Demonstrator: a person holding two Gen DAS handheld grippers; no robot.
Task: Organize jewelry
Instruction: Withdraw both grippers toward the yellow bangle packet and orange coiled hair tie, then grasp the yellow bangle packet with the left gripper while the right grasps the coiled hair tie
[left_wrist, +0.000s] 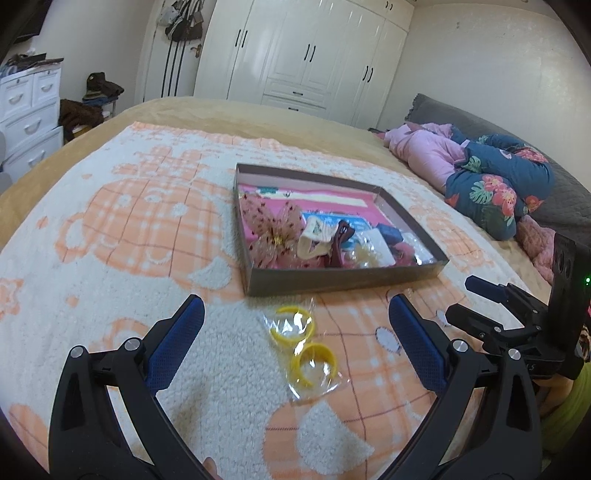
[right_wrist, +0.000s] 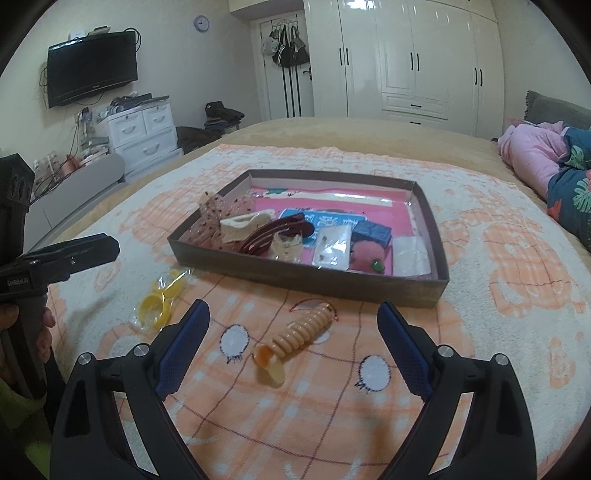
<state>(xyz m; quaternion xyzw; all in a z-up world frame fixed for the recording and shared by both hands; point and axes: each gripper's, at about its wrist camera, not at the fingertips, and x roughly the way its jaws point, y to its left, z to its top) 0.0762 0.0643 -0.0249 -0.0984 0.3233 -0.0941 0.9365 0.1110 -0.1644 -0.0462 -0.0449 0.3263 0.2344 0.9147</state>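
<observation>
Yellow bangles (left_wrist: 301, 341), seemingly bagged, before tray (left_wrist: 343, 277).

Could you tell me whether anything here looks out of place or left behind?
Yes. Two items lie on the blanket outside the brown tray: bagged yellow rings and a peach ribbed hair clip. Both sit just in front of the tray.

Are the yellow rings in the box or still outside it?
Outside. The two yellow plastic rings in clear wrapping lie on the orange and white blanket, in front of the shallow brown cardboard box, between the open left claw's fingers.
</observation>
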